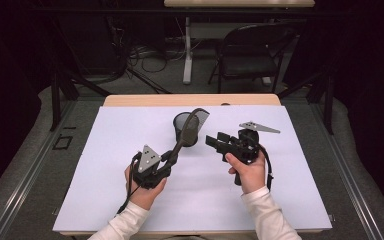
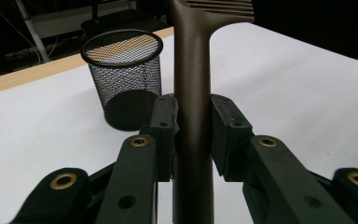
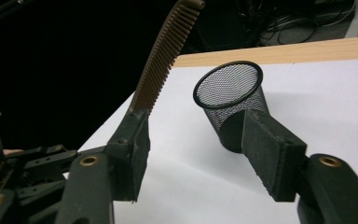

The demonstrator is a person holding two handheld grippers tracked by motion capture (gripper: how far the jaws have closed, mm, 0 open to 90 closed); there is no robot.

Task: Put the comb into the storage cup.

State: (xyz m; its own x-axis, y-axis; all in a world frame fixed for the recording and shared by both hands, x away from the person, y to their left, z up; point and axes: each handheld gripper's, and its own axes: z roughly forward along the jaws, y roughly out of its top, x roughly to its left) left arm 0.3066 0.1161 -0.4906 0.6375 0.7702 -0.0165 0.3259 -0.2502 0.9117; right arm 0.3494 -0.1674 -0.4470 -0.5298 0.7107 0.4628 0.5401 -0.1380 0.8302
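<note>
Nearest the person, the left tongs (image 1: 166,162) are clamped on the handle of a brown comb (image 1: 187,131), which is lifted off the white worktop (image 1: 105,165) and slants up and forward, its toothed end raised above and just beside the mesh cup (image 1: 185,131). The right tongs (image 1: 214,141) are spread wide with nothing between them, held near the cup on its right side and aimed towards it. The cup stands upright at the middle of the worktop, and nothing can be seen inside it.

The work is judged to be putting the comb into the cup. The pick-up is done and the comb has been carried most of the way; what is left is bringing it over the rim, lowering it in and releasing it. The right tongs may be meant to steady the cup, but that cannot be told.

In the left gripper view the grip is shown plainly: both pads (image 2: 164,126) are pressed against the comb's handle (image 2: 192,112), well below the teeth, and the cup (image 2: 123,77) is seen off to one side, apart from the comb. In the right gripper view the teeth (image 3: 161,65) are seen in profile, curving up against the dark, and the open gap between the tongs (image 3: 200,154) frames the cup (image 3: 230,100). The high view alone gives the layout of both hands and the bare worktop around them.
</note>
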